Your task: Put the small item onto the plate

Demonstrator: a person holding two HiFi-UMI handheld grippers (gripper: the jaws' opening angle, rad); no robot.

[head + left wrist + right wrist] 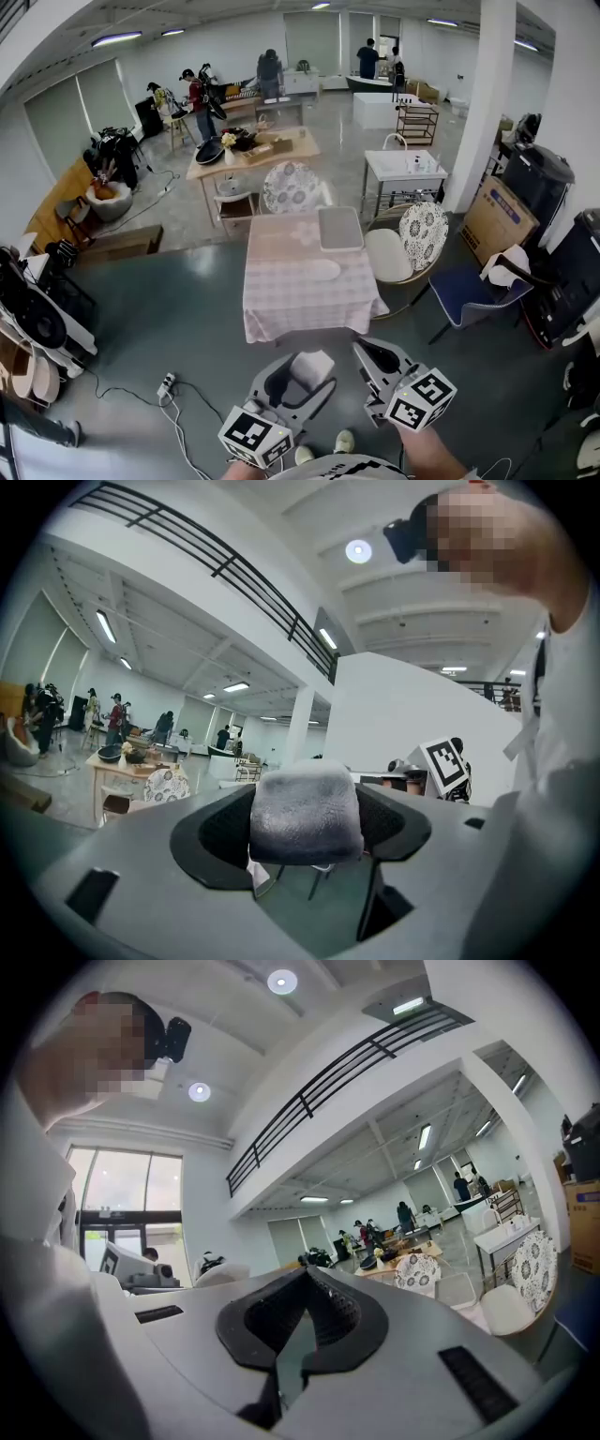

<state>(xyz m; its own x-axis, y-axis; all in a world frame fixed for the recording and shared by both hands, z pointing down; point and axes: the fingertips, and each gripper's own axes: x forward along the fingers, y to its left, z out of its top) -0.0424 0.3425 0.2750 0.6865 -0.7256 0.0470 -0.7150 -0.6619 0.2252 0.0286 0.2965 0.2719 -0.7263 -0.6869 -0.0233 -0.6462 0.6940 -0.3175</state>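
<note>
**Carry step: small item in the grip, well short of the table**
Left gripper (298, 380), jaws wide, clamps the soft grey-white small item (305, 813); right gripper (298, 1327) is closed and empty. The plate (319, 269) lies mid-table (281, 314). Next, likely: approach the table and reach over the plate.

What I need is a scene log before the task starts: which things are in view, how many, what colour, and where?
small item: 1, greyish white, between the left claw's pads
table: 1, pink checked cloth, middle of the floor ahead
plate: 1, white, on the table
tray: 1, grey, on the table's far end
patterned chairs: 2, white with dark print, behind and right of the table
blue chair: 1, blue, further right
cardboard box: 1, brown, by the pillar
people: several, dark clothes, far end of the room
left claw: 1, grey, closed on the small item
right claw: 1, grey, shut, empty
</note>
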